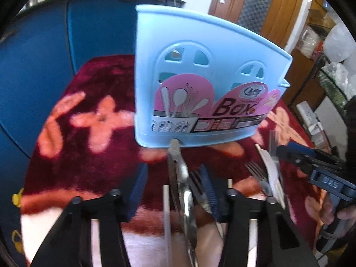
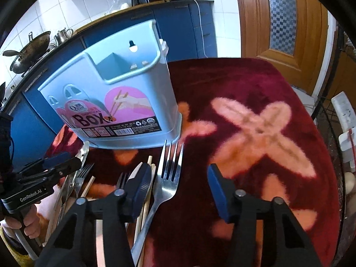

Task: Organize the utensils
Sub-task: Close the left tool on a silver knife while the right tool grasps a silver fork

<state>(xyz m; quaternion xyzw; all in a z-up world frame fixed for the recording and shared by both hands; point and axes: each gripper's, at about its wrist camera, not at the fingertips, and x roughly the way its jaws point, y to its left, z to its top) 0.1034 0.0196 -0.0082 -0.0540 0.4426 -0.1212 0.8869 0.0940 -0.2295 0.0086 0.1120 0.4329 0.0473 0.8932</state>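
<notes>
A light blue chopstick box [image 1: 200,84] with a pink label stands upright on the red floral cloth; it also shows in the right wrist view [image 2: 115,102], its top compartments empty. Utensils lie in front of it: metal tongs [image 1: 180,178], forks [image 1: 255,173], wooden chopsticks [image 1: 165,211] and a white utensil [image 1: 273,173]. My left gripper [image 1: 173,189] is open, its fingers straddling the tongs and a fork. My right gripper [image 2: 178,189] is open over a large steel fork [image 2: 166,178], which lies between its fingers beside chopsticks [image 2: 144,211].
The table is covered with a dark red cloth with pink flowers [image 2: 255,122]. Blue kitchen cabinets [image 1: 33,55] stand behind, with a wok [image 2: 29,51] and kettle on the counter. A wooden door [image 2: 284,22] is at the back right. Shelves with bags [image 1: 322,55] are on the right.
</notes>
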